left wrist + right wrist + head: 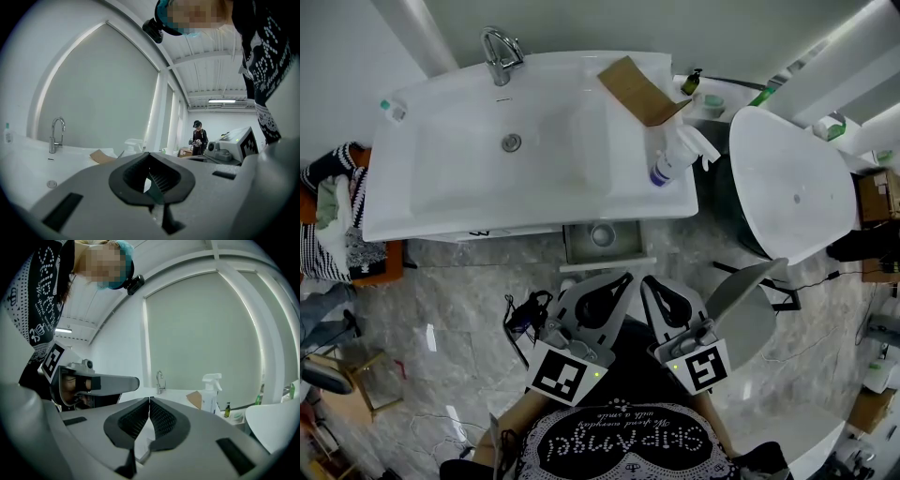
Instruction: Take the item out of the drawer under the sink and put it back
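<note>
Glossy white ceramic sink (441,202), polished chrome faucet (500,54), matt brown cardboard (636,89), translucent plastic spray bottle (673,161) ahead of the left gripper (623,277), matt grey plastic with ribbed black rubber pads (159,180), glossy grey stone-look floor (441,300) beneath it.

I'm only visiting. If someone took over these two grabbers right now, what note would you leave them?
Left gripper: shut, empty.
Right gripper: shut, empty.
Both hover just in front of the open drawer; a round item lies inside it.
Done: drawer opened. Cannot tell whether the item has already been out and back.
Left: if not, lift it out and return it; the drawer is not yet closed.
</note>
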